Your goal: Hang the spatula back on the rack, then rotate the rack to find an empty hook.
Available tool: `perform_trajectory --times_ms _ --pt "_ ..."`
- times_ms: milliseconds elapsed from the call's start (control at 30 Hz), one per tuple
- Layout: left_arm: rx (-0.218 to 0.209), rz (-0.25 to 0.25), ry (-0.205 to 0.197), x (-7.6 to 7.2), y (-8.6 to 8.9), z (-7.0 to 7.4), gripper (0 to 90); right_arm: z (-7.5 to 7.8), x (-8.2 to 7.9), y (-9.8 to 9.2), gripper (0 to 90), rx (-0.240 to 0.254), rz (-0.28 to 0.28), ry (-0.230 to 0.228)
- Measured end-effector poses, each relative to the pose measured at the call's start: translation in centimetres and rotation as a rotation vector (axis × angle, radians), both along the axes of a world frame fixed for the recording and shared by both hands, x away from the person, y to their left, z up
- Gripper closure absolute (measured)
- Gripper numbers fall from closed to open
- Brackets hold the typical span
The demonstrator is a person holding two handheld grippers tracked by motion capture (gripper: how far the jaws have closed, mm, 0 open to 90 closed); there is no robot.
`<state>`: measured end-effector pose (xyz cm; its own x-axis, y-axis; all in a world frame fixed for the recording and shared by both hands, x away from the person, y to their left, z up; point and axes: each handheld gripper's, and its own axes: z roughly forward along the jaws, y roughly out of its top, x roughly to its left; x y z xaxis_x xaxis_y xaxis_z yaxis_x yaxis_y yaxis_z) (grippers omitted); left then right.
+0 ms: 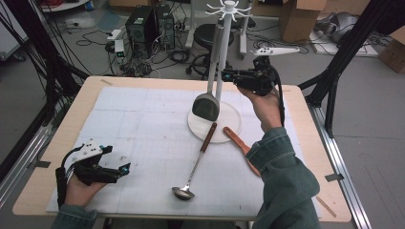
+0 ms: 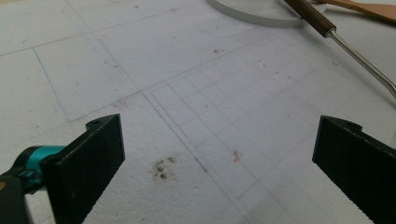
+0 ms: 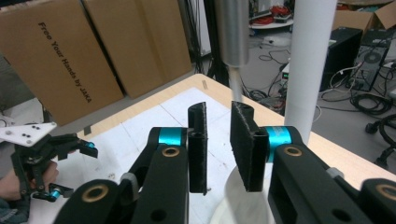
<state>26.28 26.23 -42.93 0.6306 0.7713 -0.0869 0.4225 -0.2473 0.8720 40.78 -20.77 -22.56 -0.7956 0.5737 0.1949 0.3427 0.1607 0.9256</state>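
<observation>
On the left, our left hand-held gripper (image 1: 125, 169) rests low on the bench (image 1: 57, 143), jaws wide apart with nothing between them, pointing across the white mat (image 1: 143, 124) toward the ladle (image 1: 193, 164), which lies flat with its bowl nearest us and its brown grip touching the rack's round base (image 1: 229, 125). A wooden spatula (image 1: 239, 143) lies just right of the ladle.

The spatula turner (image 1: 206, 106) hangs from the rack (image 1: 223, 47), its metal handle close beside the white post, its blade just above the base.

On the right, our right hand-held gripper (image 3: 219, 144) is raised, held level and aimed left at the hanging handle (image 3: 232, 32). Its jaws stand a narrow gap apart and hold nothing; the handle hangs just beyond the tips.

We judge the step to be letting the turner settle on its hook. To do it well we should draw straight back, keeping the jaws clear of handle and post, so the turner does not swing or slip off.
</observation>
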Motion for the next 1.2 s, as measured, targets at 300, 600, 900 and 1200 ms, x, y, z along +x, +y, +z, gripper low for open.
perform_trajectory --times_ms 300,600,900,1200 --pt "0.001 0.002 -0.002 0.0 0.0 0.0 2.8 2.7 -0.2 -1.0 89.6 0.015 0.031 -0.019" --pt "-0.004 0.003 -0.004 0.0 0.0 0.0 2.8 5.0 -0.2 -1.8 89.8 0.013 0.018 -0.037" --pt "-0.001 0.000 -0.004 0.0 0.0 0.0 2.8 7.7 -0.2 -2.7 90.0 0.031 0.013 -0.078" --pt "0.000 0.000 -0.005 0.0 0.1 0.0 2.8 9.7 0.2 -2.4 90.0 0.043 0.013 -0.108"
